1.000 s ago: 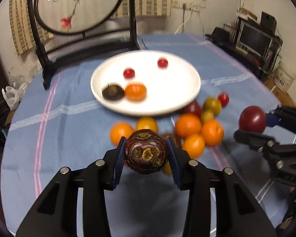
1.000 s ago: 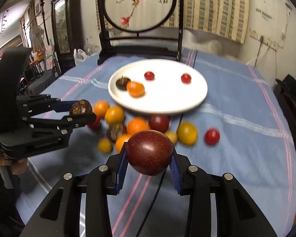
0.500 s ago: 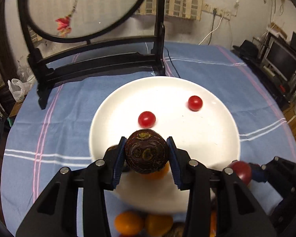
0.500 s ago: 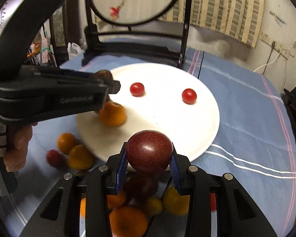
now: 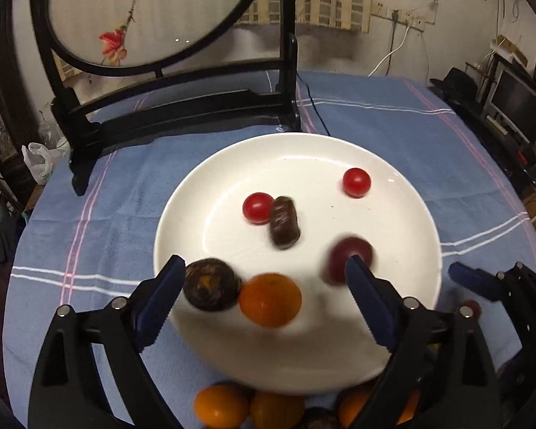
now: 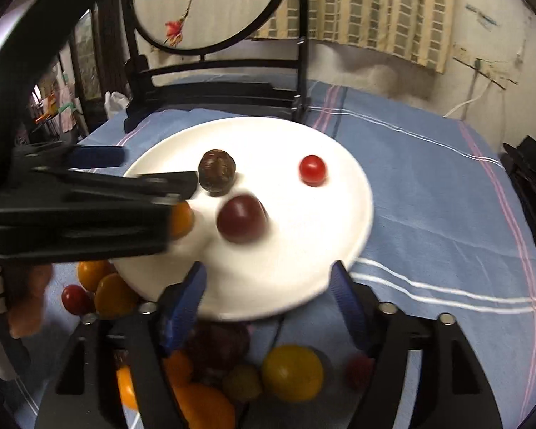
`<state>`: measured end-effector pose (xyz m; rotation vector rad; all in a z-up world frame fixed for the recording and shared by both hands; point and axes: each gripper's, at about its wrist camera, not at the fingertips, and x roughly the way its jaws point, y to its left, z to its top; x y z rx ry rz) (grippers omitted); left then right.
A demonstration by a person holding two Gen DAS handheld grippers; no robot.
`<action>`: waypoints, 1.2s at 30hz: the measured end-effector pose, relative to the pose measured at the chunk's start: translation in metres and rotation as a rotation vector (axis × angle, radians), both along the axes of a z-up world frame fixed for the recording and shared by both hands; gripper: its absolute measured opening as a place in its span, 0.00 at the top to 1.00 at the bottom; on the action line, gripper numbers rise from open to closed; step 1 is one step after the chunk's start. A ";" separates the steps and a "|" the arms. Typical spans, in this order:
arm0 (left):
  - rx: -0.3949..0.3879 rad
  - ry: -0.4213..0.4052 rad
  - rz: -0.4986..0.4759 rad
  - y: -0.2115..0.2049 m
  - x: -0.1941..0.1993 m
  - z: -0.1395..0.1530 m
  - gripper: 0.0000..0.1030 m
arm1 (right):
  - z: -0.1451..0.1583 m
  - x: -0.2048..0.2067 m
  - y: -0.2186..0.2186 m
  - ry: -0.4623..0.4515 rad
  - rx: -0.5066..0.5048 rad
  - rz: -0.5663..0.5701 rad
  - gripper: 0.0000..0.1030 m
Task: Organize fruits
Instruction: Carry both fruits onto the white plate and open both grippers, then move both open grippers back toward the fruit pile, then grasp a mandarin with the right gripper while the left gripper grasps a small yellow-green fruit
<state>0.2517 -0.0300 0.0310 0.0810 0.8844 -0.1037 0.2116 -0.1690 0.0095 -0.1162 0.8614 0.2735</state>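
Fruits lay on the white plate (image 5: 403, 193) as I worked. My left gripper (image 5: 264, 296) was opening, jaws wide, the dark wrinkled fruit (image 5: 284, 225) free beyond them. My right gripper (image 6: 268, 304) was likewise opening, the red plum (image 6: 241, 218) loose on the plate.

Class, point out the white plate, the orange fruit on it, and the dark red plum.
white plate (image 5: 403, 193), left wrist view, bare far rim.
orange fruit (image 5: 270, 300), left wrist view, its middle.
dark red plum (image 6: 241, 218), right wrist view, its middle.
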 end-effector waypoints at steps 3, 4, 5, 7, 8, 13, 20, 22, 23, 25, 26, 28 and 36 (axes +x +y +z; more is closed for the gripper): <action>-0.010 -0.040 0.031 0.010 -0.024 0.010 0.09 | 0.007 -0.017 -0.010 -0.038 -0.005 -0.013 0.19; -0.015 -0.054 0.042 0.014 -0.032 0.012 0.08 | 0.008 -0.023 -0.013 -0.042 -0.007 -0.009 0.19; -0.022 -0.065 0.051 0.019 -0.044 0.013 0.07 | 0.009 -0.031 -0.016 -0.041 -0.008 0.001 0.19; -0.028 -0.065 0.060 0.024 -0.059 0.011 0.07 | 0.010 -0.044 -0.021 -0.038 0.010 0.013 0.19; -0.037 -0.058 0.062 0.026 -0.066 0.009 0.07 | 0.009 -0.052 -0.026 -0.026 0.028 0.011 0.19; -0.047 -0.015 0.051 0.033 -0.099 -0.009 0.07 | 0.002 -0.081 -0.033 0.021 0.015 0.012 0.19; -0.079 0.016 0.071 0.044 -0.121 -0.035 0.07 | -0.012 -0.111 -0.015 0.051 -0.025 0.079 0.19; -0.075 0.025 0.091 0.048 -0.122 -0.043 0.07 | -0.019 -0.111 -0.007 0.070 -0.047 0.091 0.20; -0.078 0.022 0.098 0.050 -0.123 -0.045 0.07 | -0.023 -0.111 -0.002 0.078 -0.060 0.099 0.22; -0.097 0.015 0.082 0.052 -0.125 -0.047 0.07 | -0.027 -0.110 0.004 0.079 -0.079 0.108 0.25; -0.102 0.014 0.076 0.053 -0.125 -0.047 0.07 | -0.030 -0.108 0.007 0.081 -0.090 0.108 0.27; -0.113 0.029 0.088 0.056 -0.122 -0.050 0.07 | -0.034 -0.101 0.013 0.094 -0.099 0.102 0.31; -0.152 0.062 0.069 0.057 -0.120 -0.055 0.07 | -0.034 -0.082 0.030 0.099 -0.091 0.075 0.56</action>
